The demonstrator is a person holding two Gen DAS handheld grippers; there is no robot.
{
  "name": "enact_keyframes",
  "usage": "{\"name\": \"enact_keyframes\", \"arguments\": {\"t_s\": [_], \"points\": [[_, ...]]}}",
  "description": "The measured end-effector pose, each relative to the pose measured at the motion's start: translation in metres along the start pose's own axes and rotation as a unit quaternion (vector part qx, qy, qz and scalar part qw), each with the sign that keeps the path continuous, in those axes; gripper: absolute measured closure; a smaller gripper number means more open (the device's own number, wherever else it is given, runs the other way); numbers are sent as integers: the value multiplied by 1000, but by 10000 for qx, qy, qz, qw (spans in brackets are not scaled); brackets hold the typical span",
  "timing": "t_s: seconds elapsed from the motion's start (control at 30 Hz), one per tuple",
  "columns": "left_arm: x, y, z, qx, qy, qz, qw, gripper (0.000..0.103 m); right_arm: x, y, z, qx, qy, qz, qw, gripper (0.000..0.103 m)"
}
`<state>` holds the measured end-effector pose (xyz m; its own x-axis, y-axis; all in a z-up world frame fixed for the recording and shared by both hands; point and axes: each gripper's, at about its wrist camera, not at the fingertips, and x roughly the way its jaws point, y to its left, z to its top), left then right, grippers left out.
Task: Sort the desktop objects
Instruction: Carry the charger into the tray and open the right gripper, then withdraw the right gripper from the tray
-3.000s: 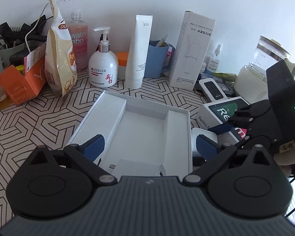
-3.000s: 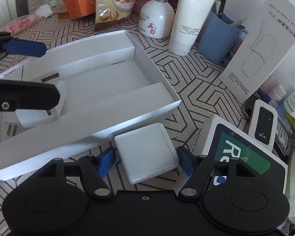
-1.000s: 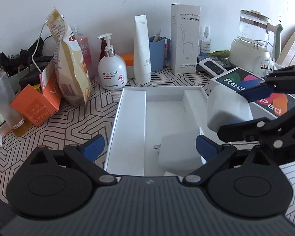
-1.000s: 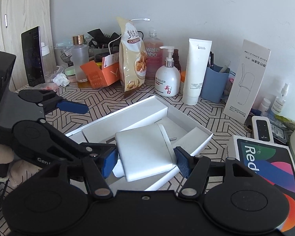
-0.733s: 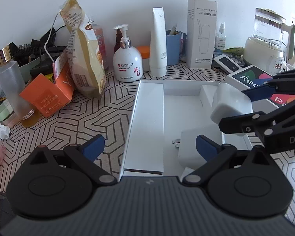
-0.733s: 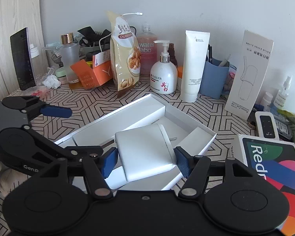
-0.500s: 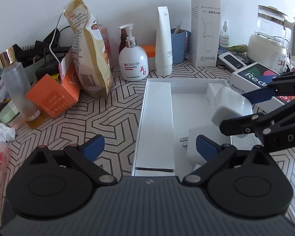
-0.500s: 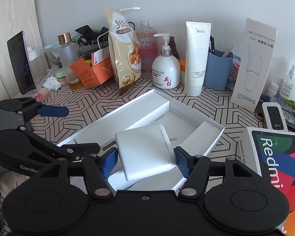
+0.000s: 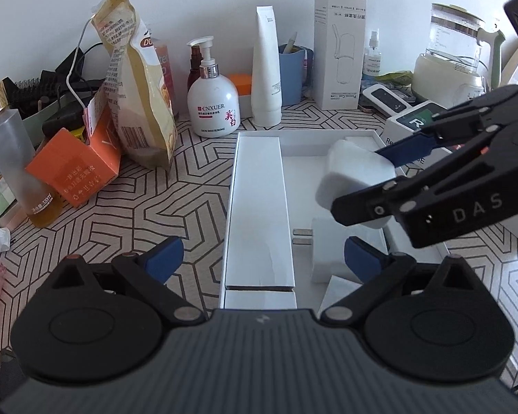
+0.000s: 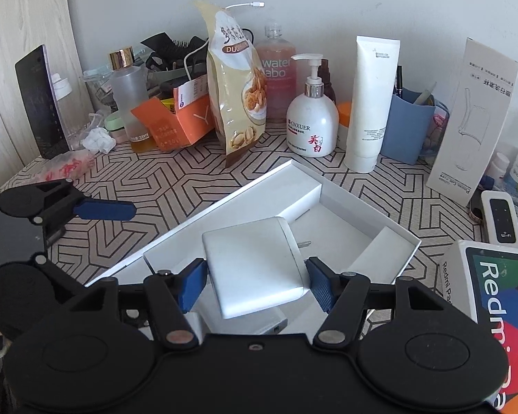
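My right gripper (image 10: 255,284) is shut on a white charger block (image 10: 252,265) and holds it above the open white box (image 10: 369,203). The block (image 9: 355,176) and the right gripper (image 9: 380,179) also show in the left wrist view, over the box's right part (image 9: 259,207). A second white charger (image 9: 328,255) with metal prongs lies inside the box below it; its edge shows in the right wrist view (image 10: 269,324). My left gripper (image 9: 262,258) is open and empty at the box's near end; it also shows in the right wrist view (image 10: 100,208).
Along the wall stand a snack bag (image 9: 138,96), orange carton (image 9: 76,169), pump bottle (image 9: 212,103), white tube (image 9: 267,69), blue cup (image 9: 293,76) and tall white carton (image 9: 338,51). A Redmi box (image 10: 493,296), a small wifi device (image 10: 500,220) and a kettle (image 9: 449,55) sit right.
The right gripper lifted the charger block from the table beside the box and carried it over the box. It has come lower over the box in the last half second. The left gripper drew back.
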<state>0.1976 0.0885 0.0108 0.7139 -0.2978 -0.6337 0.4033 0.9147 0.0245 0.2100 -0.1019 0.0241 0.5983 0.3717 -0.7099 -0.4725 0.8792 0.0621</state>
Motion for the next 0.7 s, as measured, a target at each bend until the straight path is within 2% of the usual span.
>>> {"name": "enact_keyframes", "arguments": {"t_s": [0.13,0.53,0.7], "points": [[0,-1,-1,45,5,-40,10000,2,5,5,3,-73,42,-39,10000,34],[0,14,0,-275,3,70,9996,2,16,-1,8,-14,154,-68,9999,34],[7,23,0,-583,86,159,9981,1,5,-7,10,282,-278,98,9992,34]]}}
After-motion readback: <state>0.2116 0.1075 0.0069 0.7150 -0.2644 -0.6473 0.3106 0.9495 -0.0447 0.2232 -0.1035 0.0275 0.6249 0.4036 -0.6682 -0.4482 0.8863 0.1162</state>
